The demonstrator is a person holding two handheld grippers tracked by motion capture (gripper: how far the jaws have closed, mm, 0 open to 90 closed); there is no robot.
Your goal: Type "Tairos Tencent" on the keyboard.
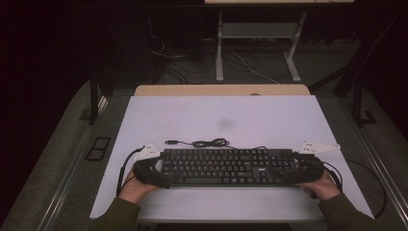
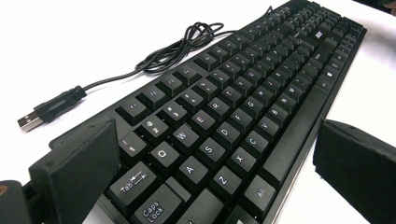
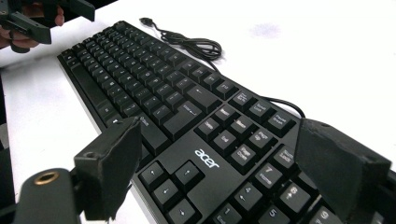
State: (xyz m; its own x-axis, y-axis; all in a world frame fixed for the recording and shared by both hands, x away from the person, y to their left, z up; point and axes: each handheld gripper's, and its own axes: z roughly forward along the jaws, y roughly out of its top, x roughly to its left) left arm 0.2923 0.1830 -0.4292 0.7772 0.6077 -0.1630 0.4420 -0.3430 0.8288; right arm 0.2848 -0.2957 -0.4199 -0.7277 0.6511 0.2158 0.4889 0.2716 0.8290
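Note:
A black Acer keyboard (image 1: 226,166) lies flat near the front of the white table, its cable (image 1: 207,143) coiled behind it with a loose USB plug (image 2: 31,119). My left gripper (image 1: 156,172) is open and straddles the keyboard's left end (image 2: 196,140); a strip of white table shows between the near jaw and the keyboard's front edge. My right gripper (image 1: 303,171) stands wide astride the right end by the number pad (image 3: 261,186), jaws at the front and back edges, with no clear squeeze on it. The right gripper view also shows the left gripper (image 3: 32,18) far off.
The white tabletop (image 1: 221,118) stretches behind the keyboard, with a faint smudge (image 1: 225,124) mid-table. A wooden strip (image 1: 221,90) borders the far edge. Beyond it stand a desk frame (image 1: 255,43) and floor cables in a dark room.

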